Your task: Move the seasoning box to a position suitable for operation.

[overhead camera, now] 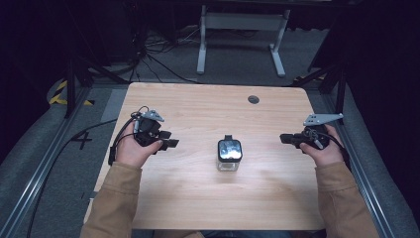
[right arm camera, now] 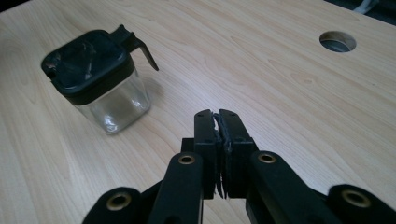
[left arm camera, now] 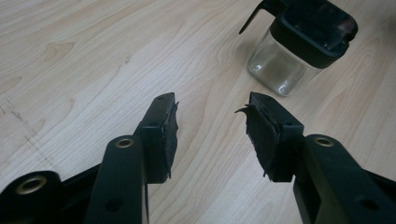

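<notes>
A small glass jar [overhead camera: 229,154] with a black lid stands upright near the middle of the wooden bench [overhead camera: 198,208], its black spout or handle pointing away from the person. Both hands are held off to the sides, well apart from it. The left claw [overhead camera: 171,144] is spread, its worn pads facing each other over bare wood, and the jar sits ahead of it and slightly to one side in the left gripper view [left arm camera: 299,46]. The right claw [overhead camera: 286,139] is pressed together on nothing, its pads touching, with the jar [right arm camera: 100,79] farther off across the bench.

Judging from this, the work has barely begun: it looks like the approach step, before any grasp. The left claw seems readier, being already spread and aimed roughly at the jar. The next move likely calls for bringing it forward until the jaws straddle the glass body below the lid, squarely, since smooth glass may slip. The right claw would need to spread before it could help with the lid.
</notes>
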Demonstrator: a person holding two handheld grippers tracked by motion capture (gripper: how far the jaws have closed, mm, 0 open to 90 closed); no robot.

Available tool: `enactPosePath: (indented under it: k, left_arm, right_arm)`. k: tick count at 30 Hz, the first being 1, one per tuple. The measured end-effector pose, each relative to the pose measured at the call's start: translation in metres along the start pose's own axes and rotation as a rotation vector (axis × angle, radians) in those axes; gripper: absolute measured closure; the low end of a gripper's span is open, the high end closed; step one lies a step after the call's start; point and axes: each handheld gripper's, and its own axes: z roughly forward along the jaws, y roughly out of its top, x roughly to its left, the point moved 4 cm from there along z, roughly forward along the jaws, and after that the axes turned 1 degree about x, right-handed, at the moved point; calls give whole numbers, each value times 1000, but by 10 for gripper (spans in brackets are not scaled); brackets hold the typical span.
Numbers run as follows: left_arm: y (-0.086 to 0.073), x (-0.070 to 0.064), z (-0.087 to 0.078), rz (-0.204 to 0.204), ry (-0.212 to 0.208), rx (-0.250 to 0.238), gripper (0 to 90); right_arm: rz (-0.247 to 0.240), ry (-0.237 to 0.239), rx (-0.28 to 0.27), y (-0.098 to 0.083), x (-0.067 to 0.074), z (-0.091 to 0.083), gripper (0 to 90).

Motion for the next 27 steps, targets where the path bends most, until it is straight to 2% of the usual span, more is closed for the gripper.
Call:
enactPosePath:
  k: [3,5,16,20,22,23,27]
  left_arm:
    - [1,-4,-3,28,-18,-12,553]
    - [1,-5,-6,38,-15,-13,552]
    - [-13,-6,-18,16,28,-10,536]
    - [-18,-6,-23,-4,46,-19,524]
    - [-20,-6,-25,-2,46,-18,524]
    - [-20,-7,-25,-13,42,-22,524]
    - [-22,-8,-24,-8,44,-20,517]
  right_arm:
    - [-7,34,-16,4,5,-2,879]
    - [-13,48,-25,7,8,-2,885]
    - [-66,118,-49,30,24,16,897]
    - [-98,162,-60,44,37,31,897]
    - [-111,185,-66,49,42,38,897]
    - [-114,191,-66,51,44,41,897]
    - [-126,209,-65,55,50,53,896]
